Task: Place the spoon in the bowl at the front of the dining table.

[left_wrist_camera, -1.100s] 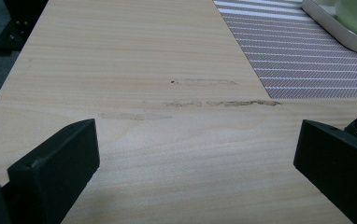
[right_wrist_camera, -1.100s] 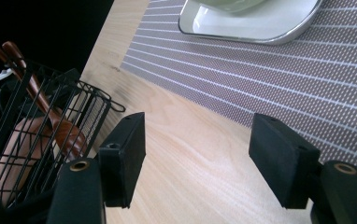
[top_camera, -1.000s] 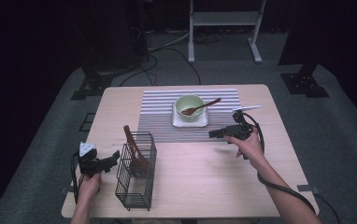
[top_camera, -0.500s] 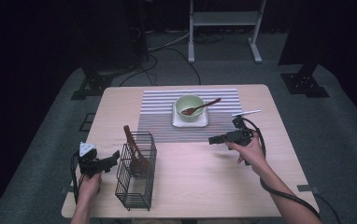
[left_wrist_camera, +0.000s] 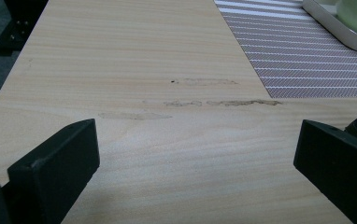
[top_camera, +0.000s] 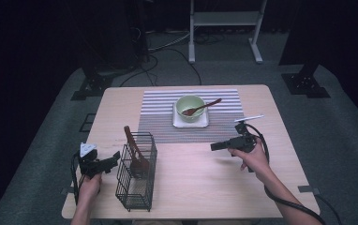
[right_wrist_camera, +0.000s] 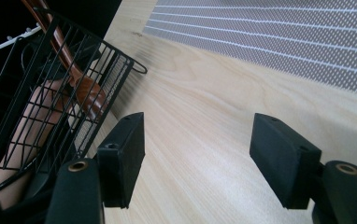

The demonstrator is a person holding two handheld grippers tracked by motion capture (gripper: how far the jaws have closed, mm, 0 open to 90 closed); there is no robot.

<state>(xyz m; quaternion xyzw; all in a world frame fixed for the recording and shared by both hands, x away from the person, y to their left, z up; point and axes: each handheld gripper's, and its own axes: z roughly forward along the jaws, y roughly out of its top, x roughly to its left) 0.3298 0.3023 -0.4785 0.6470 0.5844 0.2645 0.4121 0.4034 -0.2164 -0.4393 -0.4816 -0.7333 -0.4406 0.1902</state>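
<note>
The high view looks forward and down from above the near edge, taking in the whole table (top_camera: 200, 187). The left gripper view sits low, close to the tabletop, facing the striped mat (left_wrist_camera: 307, 51). The right gripper view, tilted, faces the wire basket (right_wrist_camera: 60, 93). All share mat and basket.

Dark studio: black curtains (top_camera: 36, 42), floor cables (top_camera: 167, 44), stand bases (top_camera: 306, 84).

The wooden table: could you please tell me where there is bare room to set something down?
The widest bare patch lies between the black wire basket, the striped placemat and the right gripper. The table's far left corner is bare too. The mat's middle is crowded by the green bowl on its white tray.
</note>
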